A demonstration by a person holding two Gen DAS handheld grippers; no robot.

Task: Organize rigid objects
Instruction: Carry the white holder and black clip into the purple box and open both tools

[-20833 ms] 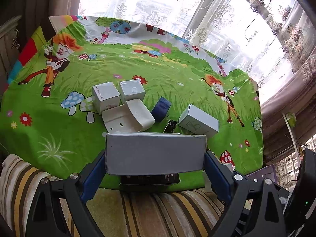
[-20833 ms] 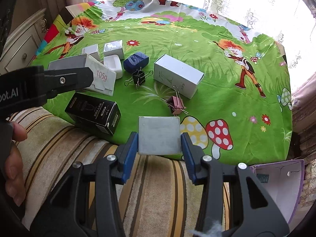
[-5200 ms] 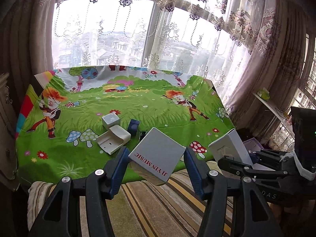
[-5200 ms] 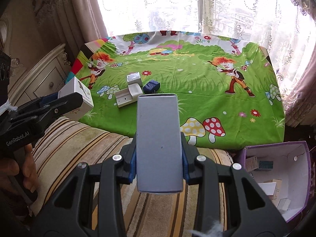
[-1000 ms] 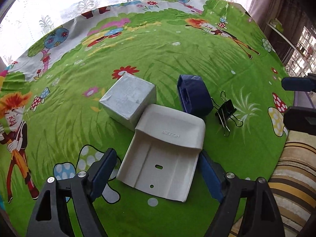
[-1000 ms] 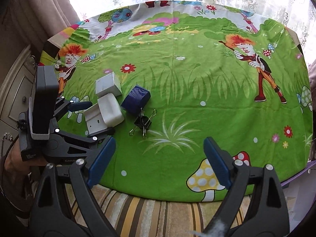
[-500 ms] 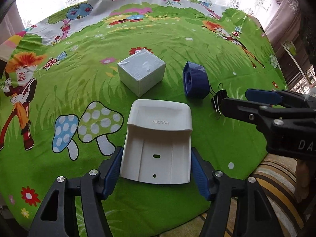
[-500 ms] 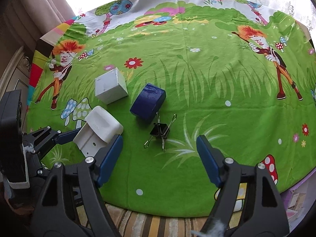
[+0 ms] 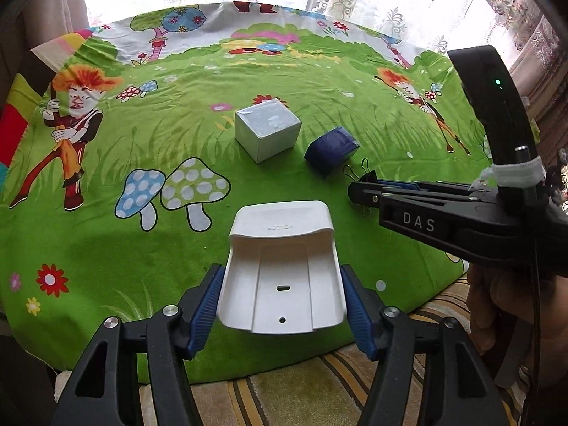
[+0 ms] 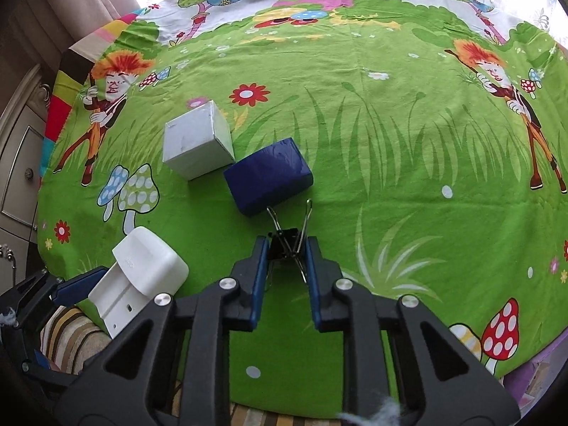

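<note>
My left gripper (image 9: 282, 300) is shut on a white plastic holder (image 9: 282, 266), its blue pads pressing both sides near the table's front edge. The holder also shows at lower left in the right wrist view (image 10: 142, 277). My right gripper (image 10: 285, 277) is closed around a black binder clip (image 10: 285, 245) on the green cloth, just in front of a dark blue box (image 10: 268, 181). A white cube box (image 10: 195, 140) lies left of the blue box. In the left wrist view the right gripper (image 9: 358, 191) reaches in from the right over the clip (image 9: 367, 177).
The table wears a green cartoon cloth (image 9: 142, 135) with mushrooms and figures. A striped cushion (image 9: 319, 390) lies below the front edge. A cabinet with drawers (image 10: 17, 163) stands at the left. A purple box's edge (image 10: 532, 380) shows at lower right.
My right gripper moved forward and closed around the binder clip. My left gripper tightened on the white holder and drew it a little toward the table's front edge.
</note>
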